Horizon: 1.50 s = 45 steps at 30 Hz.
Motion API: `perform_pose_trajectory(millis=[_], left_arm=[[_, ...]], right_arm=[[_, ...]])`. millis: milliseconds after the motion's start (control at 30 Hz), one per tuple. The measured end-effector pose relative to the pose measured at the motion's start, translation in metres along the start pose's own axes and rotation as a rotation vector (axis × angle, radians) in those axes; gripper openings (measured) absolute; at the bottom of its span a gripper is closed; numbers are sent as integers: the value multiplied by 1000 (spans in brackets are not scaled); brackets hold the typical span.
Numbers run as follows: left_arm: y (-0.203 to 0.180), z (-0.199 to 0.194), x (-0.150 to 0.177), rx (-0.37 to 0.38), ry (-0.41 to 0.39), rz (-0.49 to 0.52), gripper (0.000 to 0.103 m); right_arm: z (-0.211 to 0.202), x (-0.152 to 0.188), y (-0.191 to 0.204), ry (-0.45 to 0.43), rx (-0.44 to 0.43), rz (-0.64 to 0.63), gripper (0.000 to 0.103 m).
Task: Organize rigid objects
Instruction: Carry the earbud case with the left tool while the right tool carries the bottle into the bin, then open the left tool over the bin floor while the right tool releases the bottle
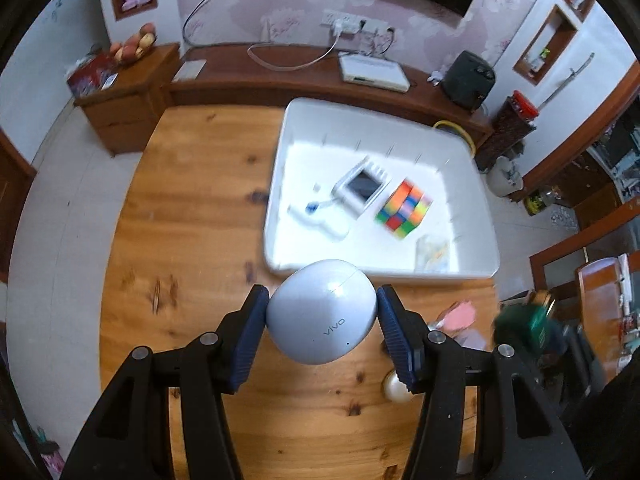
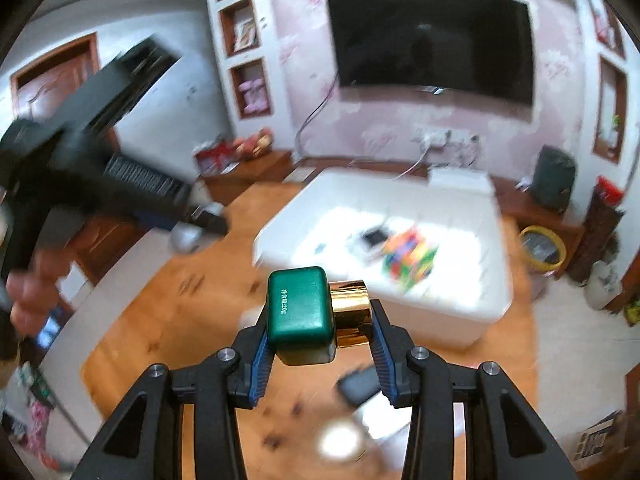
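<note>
1. Grey-blue earbud case (image 1: 322,312) sat clamped across its widest part in my left gripper (image 1: 322,320), clear of the table (image 1: 192,208).
2. My right gripper (image 2: 318,320) pinched the green-and-gold bottle (image 2: 308,314) sideways.
3. Ahead lay the white bin (image 1: 472,184), presumably both items' destination.

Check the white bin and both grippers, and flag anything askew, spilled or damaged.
Nothing stands out. The white bin holds a colour cube and small white gadgets loosely, nothing spilled. The left gripper clamps a grey earbud case; the right gripper clamps a green-and-gold bottle.
</note>
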<state>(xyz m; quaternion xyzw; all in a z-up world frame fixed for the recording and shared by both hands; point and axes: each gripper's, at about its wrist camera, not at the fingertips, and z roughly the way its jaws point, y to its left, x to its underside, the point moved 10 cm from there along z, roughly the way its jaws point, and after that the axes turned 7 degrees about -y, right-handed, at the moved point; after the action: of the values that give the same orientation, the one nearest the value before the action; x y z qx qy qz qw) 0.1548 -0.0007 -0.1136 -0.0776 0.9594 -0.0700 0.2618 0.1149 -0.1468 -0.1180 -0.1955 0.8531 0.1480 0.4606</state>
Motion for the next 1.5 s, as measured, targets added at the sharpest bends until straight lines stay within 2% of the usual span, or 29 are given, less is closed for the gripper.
perform_pose_trajectory(millis=[100, 167, 300, 467, 533, 667, 800, 1000, 1200, 1267, 1333, 1500], left_arm=[[-9, -10, -35, -37, -77, 50, 59], [-16, -7, -56, -35, -107, 59, 59], [-29, 20, -87, -42, -151, 109, 59], [-34, 78, -100, -48, -131, 170, 59], [-32, 110, -98, -40, -92, 172, 59], [-22, 162, -92, -92, -24, 179, 59], [-16, 191, -87, -130, 10, 200, 59], [-11, 218, -83, -164, 40, 228, 59], [-6, 232, -77, -201, 59, 250, 59], [-7, 233, -77, -214, 49, 272, 59], [-7, 232, -76, -221, 56, 272, 60], [-8, 228, -73, -175, 88, 214, 61]], right_arm=[[4, -45, -20, -57, 95, -12, 44], [10, -68, -35, -77, 144, 1, 44], [42, -86, -68, -47, 215, 54, 44], [95, -57, -95, 95, 251, 120, 44], [116, -34, -102, 170, 245, 150, 44], [148, 11, -104, 303, 215, 209, 44], [165, 50, -85, 406, 156, 231, 44], [182, 69, -62, 515, 127, 242, 44], [187, 72, -55, 534, 129, 254, 48], [183, 71, -56, 520, 124, 267, 58], [179, 69, -58, 504, 120, 274, 62], [158, 65, -57, 470, 117, 279, 63]])
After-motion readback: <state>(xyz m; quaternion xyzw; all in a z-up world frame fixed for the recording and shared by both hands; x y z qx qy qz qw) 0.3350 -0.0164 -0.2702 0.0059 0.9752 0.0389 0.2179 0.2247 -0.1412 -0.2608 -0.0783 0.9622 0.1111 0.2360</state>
